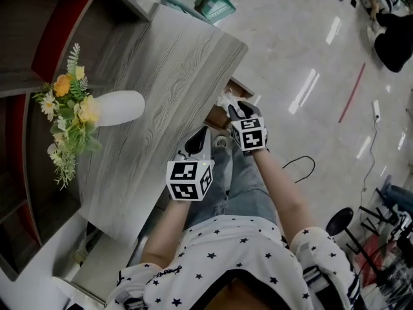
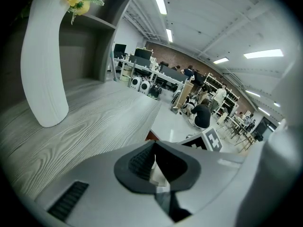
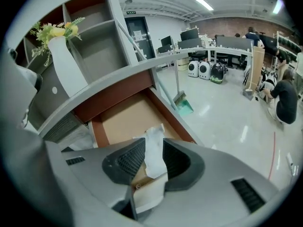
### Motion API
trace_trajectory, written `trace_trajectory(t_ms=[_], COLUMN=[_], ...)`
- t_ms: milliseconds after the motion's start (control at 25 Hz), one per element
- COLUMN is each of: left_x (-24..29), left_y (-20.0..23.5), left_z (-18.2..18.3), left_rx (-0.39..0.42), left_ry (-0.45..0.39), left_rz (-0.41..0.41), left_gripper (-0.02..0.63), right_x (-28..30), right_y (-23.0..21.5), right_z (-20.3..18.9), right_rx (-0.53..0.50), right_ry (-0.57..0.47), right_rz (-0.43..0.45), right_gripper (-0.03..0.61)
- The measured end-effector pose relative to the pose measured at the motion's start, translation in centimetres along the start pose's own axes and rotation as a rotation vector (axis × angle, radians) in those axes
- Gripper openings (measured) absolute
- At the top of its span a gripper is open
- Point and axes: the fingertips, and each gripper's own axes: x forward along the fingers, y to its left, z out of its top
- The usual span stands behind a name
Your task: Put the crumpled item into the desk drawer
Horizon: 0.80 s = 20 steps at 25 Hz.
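Note:
A crumpled white paper (image 3: 154,150) hangs between the jaws of my right gripper (image 3: 152,157), which stand apart, so the pads do not pinch it. Just beyond it is the open desk drawer (image 3: 128,119), brown inside with a red-brown rim. From the head view, the right gripper (image 1: 233,107) hovers at the drawer (image 1: 216,116) under the grey desk's (image 1: 161,63) edge, the paper (image 1: 226,99) at its tips. My left gripper (image 1: 199,137) is beside the desk edge, nearer my body. Its jaws (image 2: 154,167) look shut, with nothing held.
A white vase (image 1: 119,107) with yellow flowers (image 1: 68,118) stands on the desk, next to a shelf unit (image 1: 39,37). A green dustpan (image 1: 216,5) leans on the floor past the desk's far end. My legs are under the desk. A black stool (image 1: 340,221) stands to the right.

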Motion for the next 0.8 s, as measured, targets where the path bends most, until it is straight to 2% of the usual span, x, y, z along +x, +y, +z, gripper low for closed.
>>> trace_trajectory(t_ms=[320, 800], left_x=[-1.0, -3.3], left_y=[-0.7, -2.3], left_z=[0.6, 1.7], left_rx=[0.019, 0.061], left_ry=[-0.019, -0.048], left_rz=[-0.021, -0.058], left_gripper=[0.013, 0.014], right_x=[-3.4, -11.6], right_y=[1.1, 3.1], right_z=[1.6, 5.4], right_rx=[0.024, 0.037], right_ry=[-0.060, -0.226], right_rz=[-0.011, -0.040], right_gripper=[0.104, 0.094])
